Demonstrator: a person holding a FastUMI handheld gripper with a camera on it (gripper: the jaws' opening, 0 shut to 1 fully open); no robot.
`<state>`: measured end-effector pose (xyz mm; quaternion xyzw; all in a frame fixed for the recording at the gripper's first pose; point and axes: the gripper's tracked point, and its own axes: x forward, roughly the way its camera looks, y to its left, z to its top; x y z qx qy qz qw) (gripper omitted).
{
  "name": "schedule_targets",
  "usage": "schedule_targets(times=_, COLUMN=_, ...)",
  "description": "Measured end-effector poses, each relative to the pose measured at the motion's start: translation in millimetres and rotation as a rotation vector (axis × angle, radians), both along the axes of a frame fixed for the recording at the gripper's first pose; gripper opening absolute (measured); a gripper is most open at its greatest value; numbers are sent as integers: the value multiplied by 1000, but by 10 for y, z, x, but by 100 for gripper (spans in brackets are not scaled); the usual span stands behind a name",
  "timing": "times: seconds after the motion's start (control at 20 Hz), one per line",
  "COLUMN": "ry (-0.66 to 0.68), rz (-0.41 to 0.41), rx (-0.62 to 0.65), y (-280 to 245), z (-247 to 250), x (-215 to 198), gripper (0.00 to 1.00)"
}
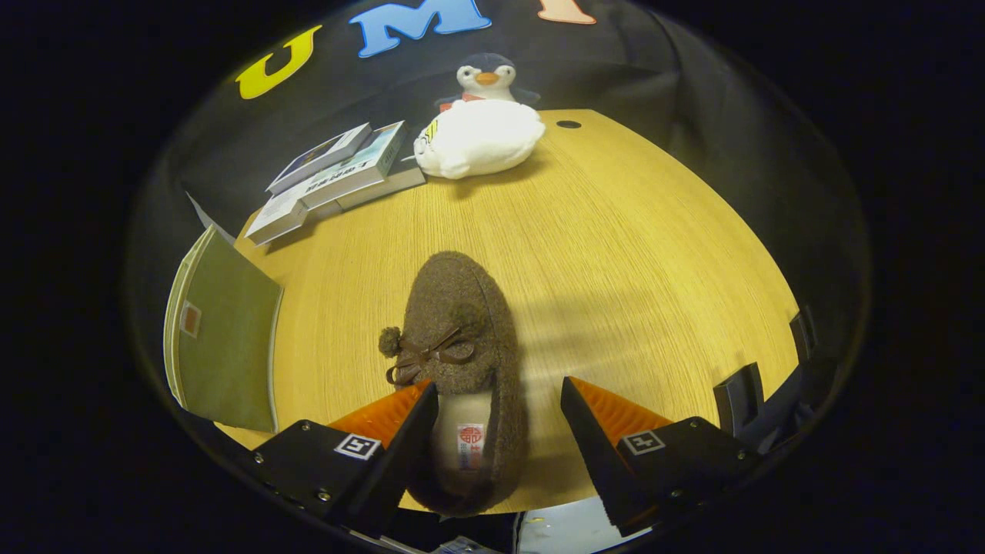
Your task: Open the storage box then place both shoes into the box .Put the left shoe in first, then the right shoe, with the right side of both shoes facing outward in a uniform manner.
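— Brown wool shoe [462, 362] lies on the surface [631, 261], toe pointing away, heel near the close edge. Position against the tool [500, 404]?

— Tool spread wide. Shoe sits between the fingers, its heel end against the left finger [400, 431]; the right finger [589, 431] stands apart from it, bare wood between.

— Room to move?

— Open wood ahead and to the right. Books [338, 177] and a plush penguin [481, 127] hold the far edge; a green folder [223, 338] overhangs the left edge.

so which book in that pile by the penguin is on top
The smallest book, with the pale cover, tilted across the teal-edged book; the others lie under it. The open gripper straddles the brown shoe.
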<state>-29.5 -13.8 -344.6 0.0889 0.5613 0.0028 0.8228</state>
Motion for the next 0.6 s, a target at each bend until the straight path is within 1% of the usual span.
schedule_targets(times=0.2, ry=31, rz=17, rx=20, y=10, z=-86, x=-21, gripper=96)
schedule_targets(times=0.4, ry=69, rz=4, rx=65, y=103, z=-194, x=-53, gripper=68)
schedule_targets(times=0.45, ry=72, rz=-11, rx=65, y=102, z=-199, x=-57, gripper=52)
schedule_targets(times=0.5, ry=81, rz=-12, rx=64, y=106, z=-198, x=-60, gripper=46)
schedule_targets(times=0.55, ry=91, rz=-6, rx=64, y=116, z=-197, x=-62, gripper=46)
schedule_targets(times=0.6, ry=106, rz=0, rx=31, y=52, z=-215, x=-72, gripper=46)
